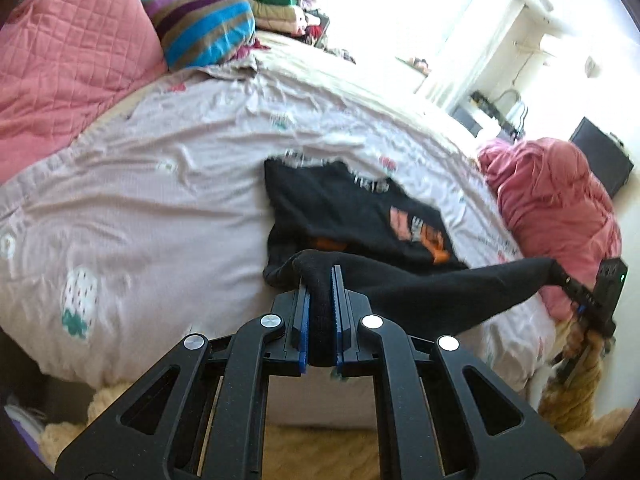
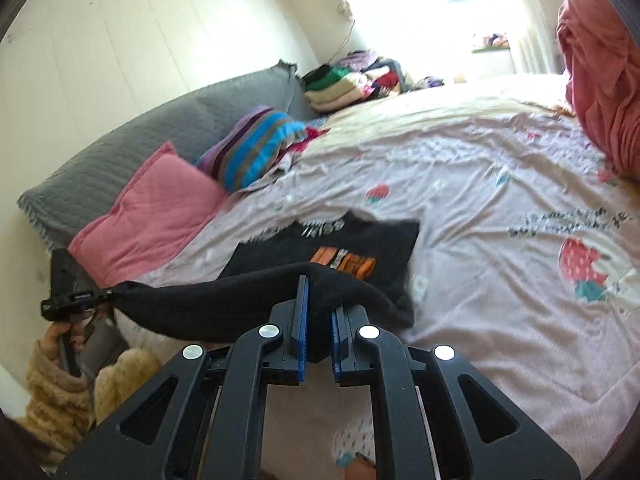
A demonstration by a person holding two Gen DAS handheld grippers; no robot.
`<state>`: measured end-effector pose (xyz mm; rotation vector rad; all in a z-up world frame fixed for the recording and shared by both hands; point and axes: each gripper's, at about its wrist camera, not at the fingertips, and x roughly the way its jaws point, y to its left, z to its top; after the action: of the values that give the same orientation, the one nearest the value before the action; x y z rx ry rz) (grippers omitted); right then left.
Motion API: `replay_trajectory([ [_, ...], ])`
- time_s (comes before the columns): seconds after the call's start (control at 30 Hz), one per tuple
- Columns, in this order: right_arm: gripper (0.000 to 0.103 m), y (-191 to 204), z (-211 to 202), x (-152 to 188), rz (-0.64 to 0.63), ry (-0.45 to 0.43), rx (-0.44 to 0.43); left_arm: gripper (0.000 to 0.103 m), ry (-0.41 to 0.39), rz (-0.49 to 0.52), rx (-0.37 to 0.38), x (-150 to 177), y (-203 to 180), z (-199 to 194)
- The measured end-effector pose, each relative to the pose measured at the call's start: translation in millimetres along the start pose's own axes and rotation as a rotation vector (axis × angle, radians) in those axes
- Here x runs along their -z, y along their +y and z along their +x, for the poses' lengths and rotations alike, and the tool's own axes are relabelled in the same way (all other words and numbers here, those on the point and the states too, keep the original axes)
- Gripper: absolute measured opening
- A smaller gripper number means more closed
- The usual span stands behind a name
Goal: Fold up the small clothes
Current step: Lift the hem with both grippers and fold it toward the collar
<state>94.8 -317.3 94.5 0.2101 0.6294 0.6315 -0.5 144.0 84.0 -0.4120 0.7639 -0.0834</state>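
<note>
The left gripper [image 1: 322, 280] is matte black, with blue-edged fingers [image 1: 304, 312] and four round silver screws across its linkage arms. The right gripper [image 2: 319, 292] is built alike. Behind each gripper, the person's hand [image 2: 60, 336] emerges from a fuzzy tan sleeve [image 2: 56, 404].

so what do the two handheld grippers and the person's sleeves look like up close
Both are the same build: the left gripper and right gripper have matte black linkage arms with cut-out windows, round silver pivot caps, and flat fingers lined with blue ridged pads. Seen side-on, the right unit's black body carries a small green light. The sleeves are fluffy tan, knit-like fabric. No cables show.
</note>
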Motion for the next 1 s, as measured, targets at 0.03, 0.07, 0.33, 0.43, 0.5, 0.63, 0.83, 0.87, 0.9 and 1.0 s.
replay_trajectory([
  [0.03,0.008,1,3,-5,-0.009,-0.020,0.013,0.003,-0.009,-0.001,-0.002,-5,-2,0],
  [0.07,0.008,2,4,-7,-0.010,-0.030,0.017,0.003,-0.017,0.000,-0.006,-8,-4,0],
  [0.33,0.008,-3,12,-31,-0.010,-0.086,0.042,0.003,-0.070,-0.009,-0.017,-39,-12,4],
  [0.43,0.008,-5,15,-37,-0.012,-0.091,0.049,0.003,-0.084,-0.018,-0.011,-48,-12,9],
  [0.5,0.008,-6,17,-41,-0.015,-0.097,0.056,0.003,-0.093,-0.027,-0.009,-54,-11,12],
  [0.63,0.008,-7,27,-48,-0.038,-0.108,0.087,0.003,-0.111,-0.038,-0.004,-67,-12,17],
  [0.83,0.008,-11,43,-58,-0.046,-0.114,0.108,0.003,-0.128,-0.032,-0.032,-83,-13,33],
  [0.87,0.008,-13,46,-60,-0.045,-0.111,0.111,0.003,-0.128,-0.031,-0.038,-85,-13,37],
  [0.9,0.008,-14,49,-61,-0.044,-0.108,0.112,0.003,-0.128,-0.031,-0.042,-86,-12,40],
  [1.0,0.008,-20,61,-65,-0.037,-0.095,0.117,0.003,-0.121,-0.031,-0.057,-91,-9,52],
])
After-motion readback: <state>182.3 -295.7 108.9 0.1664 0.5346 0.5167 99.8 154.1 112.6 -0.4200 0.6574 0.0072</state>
